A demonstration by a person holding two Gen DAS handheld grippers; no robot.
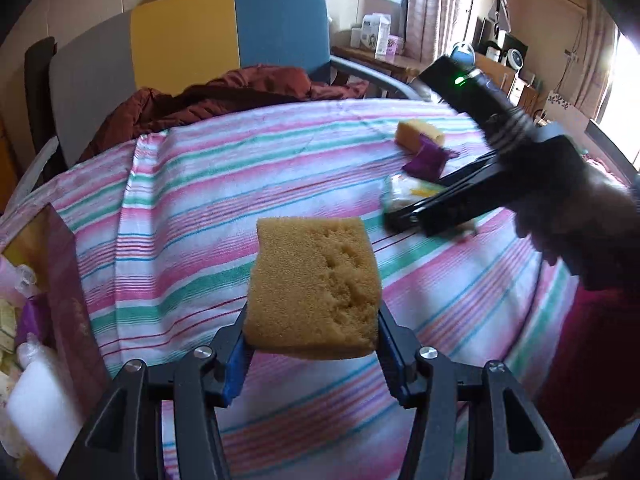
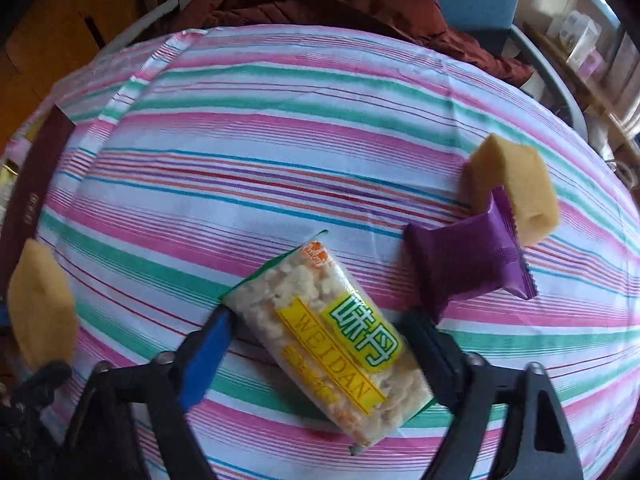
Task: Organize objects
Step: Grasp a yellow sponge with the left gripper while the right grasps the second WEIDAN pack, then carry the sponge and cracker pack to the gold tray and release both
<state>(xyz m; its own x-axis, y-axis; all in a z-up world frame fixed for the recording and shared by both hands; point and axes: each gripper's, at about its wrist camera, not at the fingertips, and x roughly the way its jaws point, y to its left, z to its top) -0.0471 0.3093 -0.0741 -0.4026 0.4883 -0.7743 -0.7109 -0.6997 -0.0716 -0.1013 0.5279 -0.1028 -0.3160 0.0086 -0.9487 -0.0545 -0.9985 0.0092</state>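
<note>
My left gripper [image 1: 314, 312] is shut on a yellow sponge [image 1: 312, 288], held up above the striped cloth [image 1: 200, 200]; the same sponge [image 2: 40, 304] shows at the left edge of the right wrist view. My right gripper [image 2: 316, 324] points down over a clear snack packet with a yellow and green label [image 2: 332, 332]. The packet lies flat on the cloth between the two fingers, which stand at its edges without squeezing it. In the left wrist view the right gripper [image 1: 404, 216] is blurred over that packet [image 1: 404, 192].
A purple wrapped packet [image 2: 468, 264] leans on a second yellow sponge [image 2: 516, 196] at the right. A maroon box [image 1: 68, 280] with several items stands at the left edge. A dark red jacket [image 1: 224, 96] and a colourful chair [image 1: 232, 28] lie beyond the cloth.
</note>
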